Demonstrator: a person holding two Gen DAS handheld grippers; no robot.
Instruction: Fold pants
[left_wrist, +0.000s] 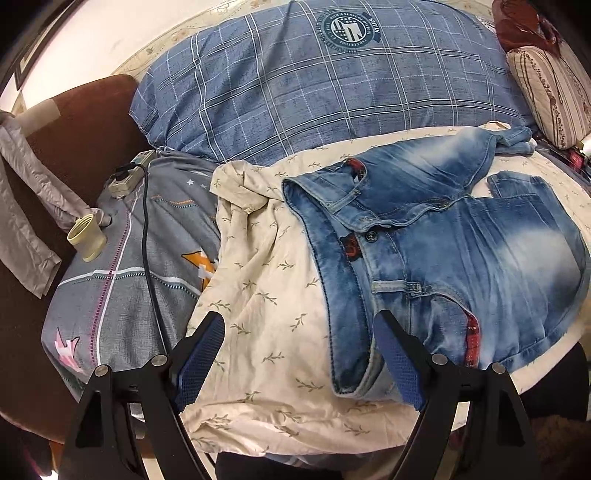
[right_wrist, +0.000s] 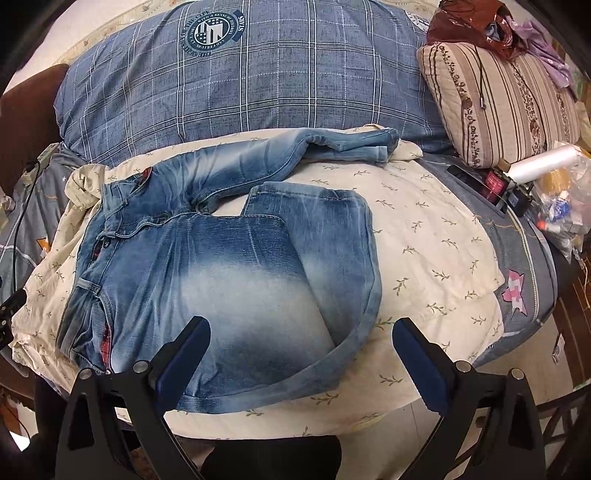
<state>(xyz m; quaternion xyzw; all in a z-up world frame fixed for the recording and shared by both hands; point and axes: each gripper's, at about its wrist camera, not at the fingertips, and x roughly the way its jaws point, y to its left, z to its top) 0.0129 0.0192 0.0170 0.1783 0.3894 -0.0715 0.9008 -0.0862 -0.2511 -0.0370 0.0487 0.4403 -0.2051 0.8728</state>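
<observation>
Faded blue jeans (left_wrist: 461, 251) (right_wrist: 207, 280) lie on a cream leaf-print sheet (left_wrist: 266, 295) (right_wrist: 424, 236), waistband to the left. The near leg is folded back over itself (right_wrist: 325, 229); the far leg (right_wrist: 332, 142) stretches toward the right. My left gripper (left_wrist: 299, 328) hovers open above the waistband end, right fingertip (left_wrist: 388, 332) over the denim, left fingertip over the sheet. My right gripper (right_wrist: 299, 332) hovers open above the folded near leg's edge. Neither holds anything.
A blue plaid pillow (left_wrist: 314, 85) (right_wrist: 240, 74) lies behind the jeans. A striped cushion (right_wrist: 498, 99) and small clutter (right_wrist: 517, 177) sit at right. At left: a power strip with black cable (left_wrist: 129, 173), a cream cup (left_wrist: 86, 238), grey bedding (left_wrist: 147, 258).
</observation>
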